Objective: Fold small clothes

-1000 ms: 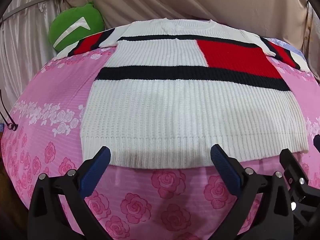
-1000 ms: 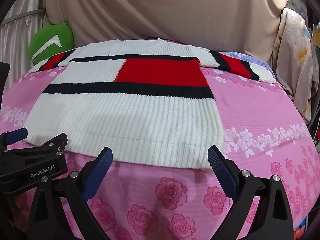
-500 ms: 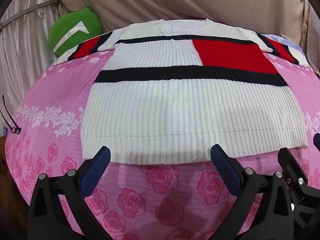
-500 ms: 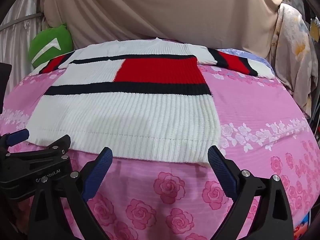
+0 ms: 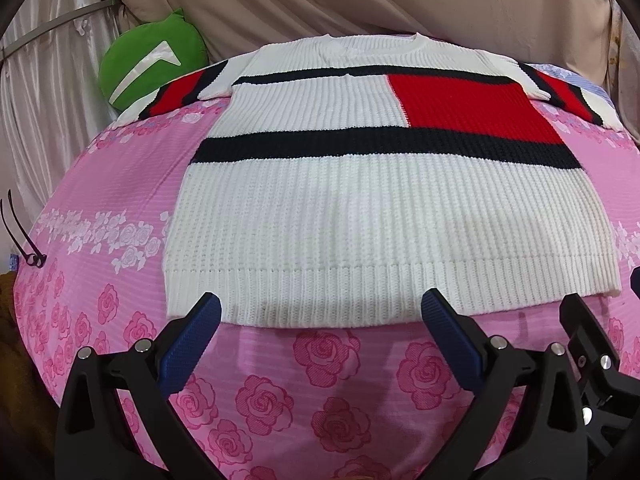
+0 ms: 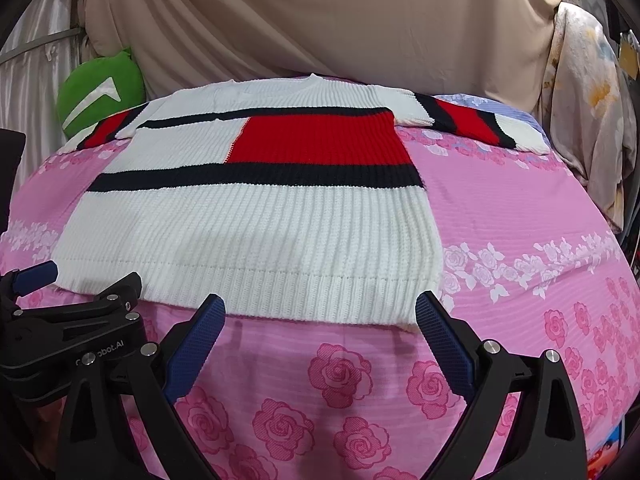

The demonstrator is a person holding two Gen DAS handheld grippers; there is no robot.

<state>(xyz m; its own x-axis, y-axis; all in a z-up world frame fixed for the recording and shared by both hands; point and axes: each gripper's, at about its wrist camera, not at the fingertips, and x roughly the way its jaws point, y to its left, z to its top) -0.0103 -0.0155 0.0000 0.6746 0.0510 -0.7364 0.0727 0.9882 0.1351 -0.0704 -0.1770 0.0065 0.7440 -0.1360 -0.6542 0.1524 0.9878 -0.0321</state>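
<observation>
Beige curtains (image 6: 320,20) back a pink rose-print bed (image 5: 280,380). On it a white, red and navy sweater (image 5: 380,220) lies flat. Near its hem, left gripper (image 5: 320,320) and right gripper (image 6: 320,316) hover wide open, empty; "obot.AI" is legible.

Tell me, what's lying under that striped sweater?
The sweater lies flat on a pink rose-print bedsheet, which shows all around it. Whatever is directly beneath the knit is covered.

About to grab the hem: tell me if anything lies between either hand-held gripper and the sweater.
Nothing visible does. Only bare pink bedsheet separates the open left hand-held gripper and open right hand-held gripper from the sweater hem.
</observation>
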